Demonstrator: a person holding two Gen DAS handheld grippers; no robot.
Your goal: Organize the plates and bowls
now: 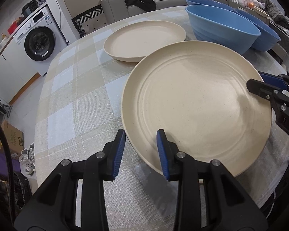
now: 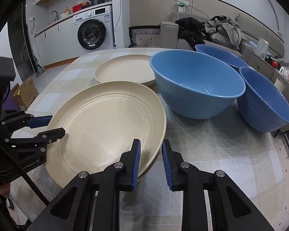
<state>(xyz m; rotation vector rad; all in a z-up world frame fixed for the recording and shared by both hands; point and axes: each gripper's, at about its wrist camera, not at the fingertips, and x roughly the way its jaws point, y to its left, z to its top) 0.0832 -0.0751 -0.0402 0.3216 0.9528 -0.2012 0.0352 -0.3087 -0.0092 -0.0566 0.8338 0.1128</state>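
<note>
A large cream plate (image 1: 198,104) (image 2: 106,123) is held tilted just above the checked tablecloth, and its far rim overlaps a second cream plate (image 1: 144,40) (image 2: 125,70). My left gripper (image 1: 141,154) (image 2: 57,124) is shut on the near-left rim, one pad inside the plate and one outside. My right gripper (image 2: 151,154) (image 1: 255,79) is shut on the opposite rim the same way. Three blue bowls stand behind on the right: a big one (image 2: 196,84) (image 1: 221,28), one beside it (image 2: 265,100) (image 1: 267,36) and one further back (image 2: 221,55) (image 1: 208,1).
The table (image 1: 77,96) ends in a rounded edge on the left, above a floor with a cardboard box (image 1: 11,138) and shoes (image 1: 28,159). Beyond it are a washing machine (image 2: 94,30) and a sofa with clothes (image 2: 221,28).
</note>
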